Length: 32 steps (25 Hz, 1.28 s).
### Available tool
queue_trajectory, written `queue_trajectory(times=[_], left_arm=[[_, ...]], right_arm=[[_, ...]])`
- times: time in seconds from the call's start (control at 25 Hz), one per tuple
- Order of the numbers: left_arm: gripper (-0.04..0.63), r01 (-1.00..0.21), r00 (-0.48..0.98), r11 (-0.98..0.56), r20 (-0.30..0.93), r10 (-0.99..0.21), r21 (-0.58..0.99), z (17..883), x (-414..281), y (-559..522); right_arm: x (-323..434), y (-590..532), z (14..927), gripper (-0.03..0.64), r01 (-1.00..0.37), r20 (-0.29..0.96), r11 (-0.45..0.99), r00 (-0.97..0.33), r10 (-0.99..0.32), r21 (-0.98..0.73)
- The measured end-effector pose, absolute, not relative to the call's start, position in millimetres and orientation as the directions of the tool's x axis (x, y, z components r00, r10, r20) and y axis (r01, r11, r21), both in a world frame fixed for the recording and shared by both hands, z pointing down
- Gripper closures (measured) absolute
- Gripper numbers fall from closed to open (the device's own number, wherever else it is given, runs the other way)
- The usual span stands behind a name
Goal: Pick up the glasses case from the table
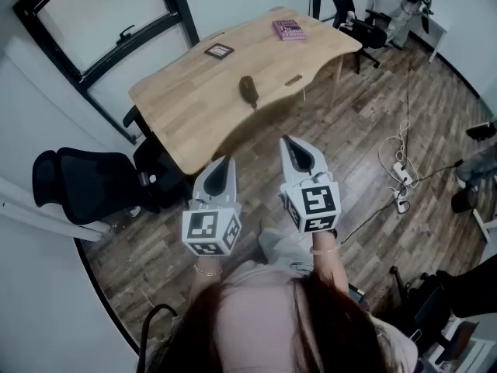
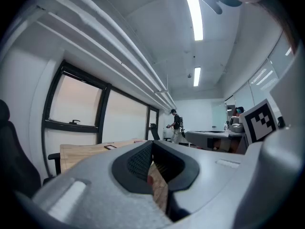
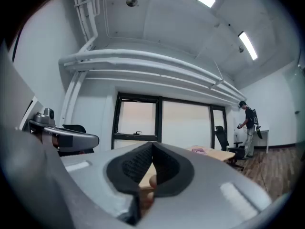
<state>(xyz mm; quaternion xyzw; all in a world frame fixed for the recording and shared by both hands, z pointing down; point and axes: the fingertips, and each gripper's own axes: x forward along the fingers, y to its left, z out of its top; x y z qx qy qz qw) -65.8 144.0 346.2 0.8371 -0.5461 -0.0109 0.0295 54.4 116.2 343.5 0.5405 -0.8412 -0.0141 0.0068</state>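
Head view, case: dark glasses case (image 1: 249,89) lies near the middle of the wooden desk (image 1: 178,107), well apart from both grippers.
Head view, other items: pink book (image 1: 288,29) at desk's far end; small dark square frame (image 1: 219,50) nr the window-side edge.
Head view, grippers: left gripper (image 1: 225,162) & right gripper (image 1: 289,141) side by side over the wood floor, short of the desk, tips twd it.
Left gripper view, jaws: closed, pads meet at the tip, nothing btwn them; desk behind, person (image 2: 176,125) standing far back.
Right gripper view, jaws: closed, empty; desk w/ book beyond the tips.
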Motion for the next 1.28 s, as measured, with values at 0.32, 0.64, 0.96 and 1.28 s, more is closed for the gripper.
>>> queue_trajectory(times=[0.32, 0.64, 0.96, 1.28], left_arm=[[0.586, -0.910, 0.411, -0.409, 0.019, -0.911, 0.064, 347.9, -64.3, 111.4], [0.586, -0.904, 0.425, -0.422, 0.036, -0.904, 0.064, 350.2, -65.1, 68.8], [0.586, -0.899, 0.437, -0.434, 0.057, -0.897, 0.062, 356.1, -64.8, 18.7], [0.586, -0.897, 0.441, -0.437, 0.063, -0.895, 0.064, 357.0, -58.6, -29.9]], right_arm=[[47.1, 88.9, 348.0, 0.614, -0.901, 0.011, 0.430, -0.430, -0.903, 0.068], [40.1, 49.9, 351.6, 0.614, -0.882, 0.003, 0.470, -0.470, -0.882, 0.041], [38.8, -2.1, 348.9, 0.614, -0.877, -0.021, 0.481, -0.481, -0.876, 0.016], [37.3, -49.2, 352.8, 0.614, -0.876, 0.011, 0.480, -0.480, -0.877, 0.050]])
